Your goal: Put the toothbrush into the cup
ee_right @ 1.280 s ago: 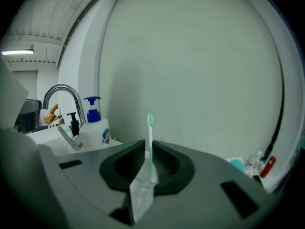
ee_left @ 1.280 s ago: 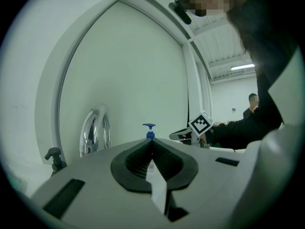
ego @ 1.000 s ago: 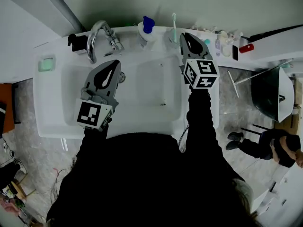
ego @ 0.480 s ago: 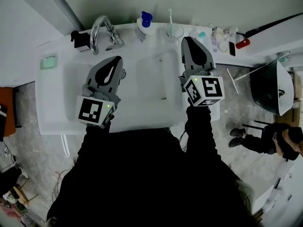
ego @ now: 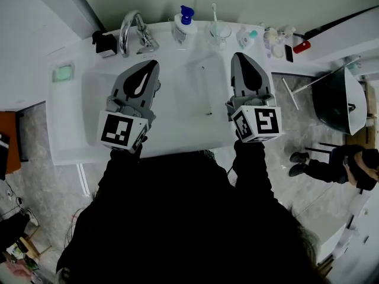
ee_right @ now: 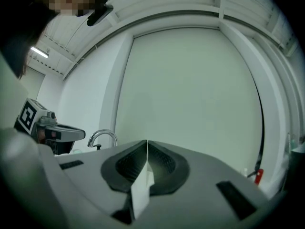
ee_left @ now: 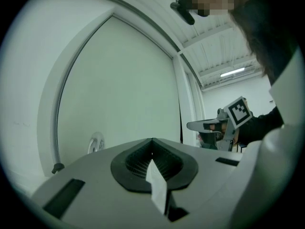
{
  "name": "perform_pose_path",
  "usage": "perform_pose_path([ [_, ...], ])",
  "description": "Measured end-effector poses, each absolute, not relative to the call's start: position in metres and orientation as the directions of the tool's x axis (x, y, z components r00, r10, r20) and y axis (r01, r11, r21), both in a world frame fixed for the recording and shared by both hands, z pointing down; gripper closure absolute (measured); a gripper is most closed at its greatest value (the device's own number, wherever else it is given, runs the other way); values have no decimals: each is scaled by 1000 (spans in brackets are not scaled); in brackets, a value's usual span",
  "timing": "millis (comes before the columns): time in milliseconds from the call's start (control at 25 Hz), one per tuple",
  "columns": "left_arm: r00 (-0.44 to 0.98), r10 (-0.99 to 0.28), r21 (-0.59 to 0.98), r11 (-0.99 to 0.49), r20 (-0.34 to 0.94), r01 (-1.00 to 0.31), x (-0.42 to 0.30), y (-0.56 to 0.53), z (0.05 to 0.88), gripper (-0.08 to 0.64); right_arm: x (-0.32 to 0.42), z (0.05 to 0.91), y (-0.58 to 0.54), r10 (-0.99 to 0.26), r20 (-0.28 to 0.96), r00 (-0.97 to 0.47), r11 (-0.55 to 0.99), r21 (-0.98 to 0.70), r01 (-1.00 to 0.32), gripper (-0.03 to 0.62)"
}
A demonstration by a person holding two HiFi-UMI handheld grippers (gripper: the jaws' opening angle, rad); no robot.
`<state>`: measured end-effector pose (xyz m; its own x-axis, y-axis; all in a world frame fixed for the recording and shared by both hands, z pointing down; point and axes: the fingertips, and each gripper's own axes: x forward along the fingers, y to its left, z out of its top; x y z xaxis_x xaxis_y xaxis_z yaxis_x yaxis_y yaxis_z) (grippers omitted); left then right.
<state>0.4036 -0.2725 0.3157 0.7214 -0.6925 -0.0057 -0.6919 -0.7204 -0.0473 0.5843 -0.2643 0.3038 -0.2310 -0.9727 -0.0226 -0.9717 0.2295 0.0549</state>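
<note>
White basin [ego: 71,152]: one-piece sink top, wide shallow bowl, pale and glossy, fills the middle of the head view.
Wall: plain pale grey-green, rises straight behind the far edge; both gripper views face it.
Floor [ego: 35,158]: mottled grey tile, seen left and right of the basin.
Tap [ego: 131,31]: chrome, curved spout, far left of the basin.
Black holder [ego: 105,43]: just left of the tap, on the far rim.
Green soap dish [ego: 63,73]: left rim, well apart from the rest.
Pump bottle [ego: 185,22]: blue top, far edge, between the tap and the cup.
Cup [ego: 218,35]: clear, far edge, just right of the pump bottle.
Toothbrush [ego: 214,16]: pale handle, stands in the cup, head up, leaning a little left.
Small bottles [ego: 275,40]: cluster at the far right corner, a red-tipped item beside them.
Dark bin [ego: 337,108]: on the floor to the right of the basin.
Other person [ego: 337,170]: dark clothes, low on the floor at right, near the bin.
Left gripper [ego: 151,65]: over the left of the bowl, pointing far, jaws pressed together, nothing between them.
Right gripper [ego: 240,57]: over the right of the bowl, near side of the cup and clear of it, jaws have just been closing and meet at the tips, nothing between them.
</note>
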Motion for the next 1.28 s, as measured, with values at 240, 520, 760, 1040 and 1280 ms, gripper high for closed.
perform_pose_path([
  [240,738,-675,-50,-736,-13,-675,399,-265,311,551,567,311,-243,-974,-2,-227,226,54,-973,583],
  [520,750,-662,-46,-748,-13,-662,398,-259,313,552,554,315,-227,-975,1,-222,222,47,-974,585],
  [760,763,-646,-58,-761,-16,-646,404,-254,312,552,551,316,-219,-975,-8,-221,220,44,-974,586],
  [1040,766,-643,-58,-764,-27,-643,408,-252,311,552,546,315,-217,-973,-19,-231,229,73,-971,586],
  [1280,758,-651,-64,-756,-32,-652,405,-251,310,551,542,314,-215,-971,-20,-236,234,80,-969,586],
])
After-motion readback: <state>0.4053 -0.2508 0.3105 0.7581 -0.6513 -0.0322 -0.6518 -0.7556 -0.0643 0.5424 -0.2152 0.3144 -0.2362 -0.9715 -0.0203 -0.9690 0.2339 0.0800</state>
